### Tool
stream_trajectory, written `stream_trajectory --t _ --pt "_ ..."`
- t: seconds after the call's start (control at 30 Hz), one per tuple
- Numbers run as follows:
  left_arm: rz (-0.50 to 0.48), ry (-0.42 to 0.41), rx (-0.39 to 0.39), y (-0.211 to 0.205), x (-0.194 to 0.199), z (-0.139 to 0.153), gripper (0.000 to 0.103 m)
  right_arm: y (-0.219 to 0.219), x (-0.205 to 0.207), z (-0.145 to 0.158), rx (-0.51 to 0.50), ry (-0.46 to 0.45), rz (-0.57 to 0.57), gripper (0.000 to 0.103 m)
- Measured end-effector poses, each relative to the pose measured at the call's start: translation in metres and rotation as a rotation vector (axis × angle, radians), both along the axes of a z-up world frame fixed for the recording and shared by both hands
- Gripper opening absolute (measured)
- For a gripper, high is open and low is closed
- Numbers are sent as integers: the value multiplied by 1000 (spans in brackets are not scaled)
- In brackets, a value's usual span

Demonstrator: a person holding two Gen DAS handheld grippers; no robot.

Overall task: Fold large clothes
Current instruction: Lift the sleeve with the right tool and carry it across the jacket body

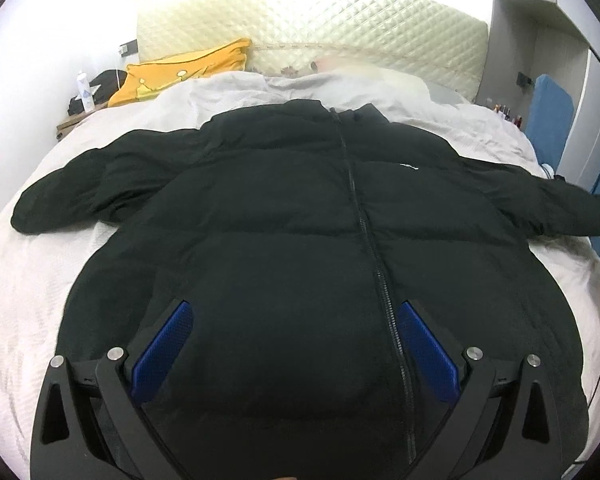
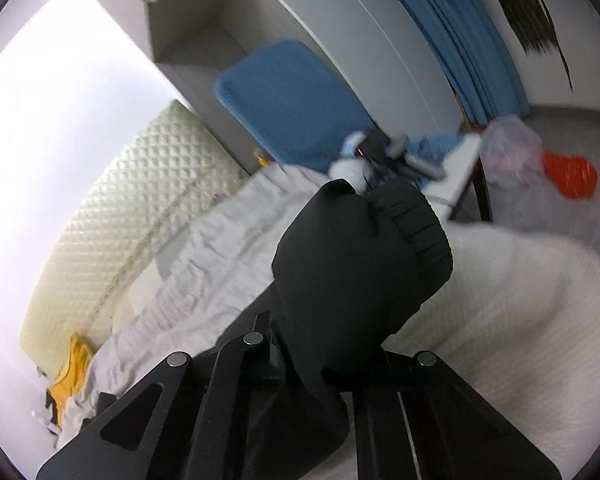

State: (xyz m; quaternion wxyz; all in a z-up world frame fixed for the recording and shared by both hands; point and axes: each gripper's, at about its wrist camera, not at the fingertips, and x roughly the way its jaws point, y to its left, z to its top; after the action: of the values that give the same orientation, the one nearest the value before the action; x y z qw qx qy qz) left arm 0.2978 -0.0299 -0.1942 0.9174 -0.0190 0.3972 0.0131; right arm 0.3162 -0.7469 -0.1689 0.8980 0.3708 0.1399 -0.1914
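Note:
A black puffer jacket (image 1: 292, 208) lies zipped and front up on the bed, collar toward the headboard, sleeves spread to both sides. My left gripper (image 1: 296, 320) is open above the jacket's lower hem, its blue pads (image 1: 164, 344) wide apart and empty. My right gripper (image 2: 332, 344) is shut on the jacket's right sleeve (image 2: 360, 248) near the ribbed cuff (image 2: 416, 216) and holds it lifted at the bed's right edge; the sleeve hides its fingers. In the left wrist view that sleeve end (image 1: 592, 212) reaches the far right.
The bed has a white cover (image 1: 28, 280) and a quilted cream headboard (image 1: 320, 28). A yellow pillow (image 1: 180, 72) lies at the head left. A blue chair (image 2: 292, 96), a white wardrobe (image 2: 340, 20) and bags (image 2: 568, 172) stand beside the bed's right side.

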Motion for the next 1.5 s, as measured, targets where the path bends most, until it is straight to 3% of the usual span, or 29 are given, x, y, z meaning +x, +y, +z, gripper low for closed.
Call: stream_trajectory --t 0.33,0.6,0.77,0.93,1.13,1.3,1.5 --pt "-12 -8 -12 12 -23 16 103 77 -16 144 -180 -63 98 6" --pt "-35 -78 -3 21 -50 39 103 201 3 244 -400 -87 276 7" --pt "-45 -90 -10 29 -59 47 103 284 23 273 -484 -105 390 8" --pt "-44 -91 -19 42 -62 49 103 370 43 276 -525 -121 522 10" --pt "-29 -90 -23 60 -60 48 103 474 75 252 -561 -101 702 10" --pt "-2 -78 -52 78 -55 44 103 557 103 210 -580 -62 839 11" --pt "46 -60 -94 103 -49 35 103 626 134 137 -571 17 972 12"
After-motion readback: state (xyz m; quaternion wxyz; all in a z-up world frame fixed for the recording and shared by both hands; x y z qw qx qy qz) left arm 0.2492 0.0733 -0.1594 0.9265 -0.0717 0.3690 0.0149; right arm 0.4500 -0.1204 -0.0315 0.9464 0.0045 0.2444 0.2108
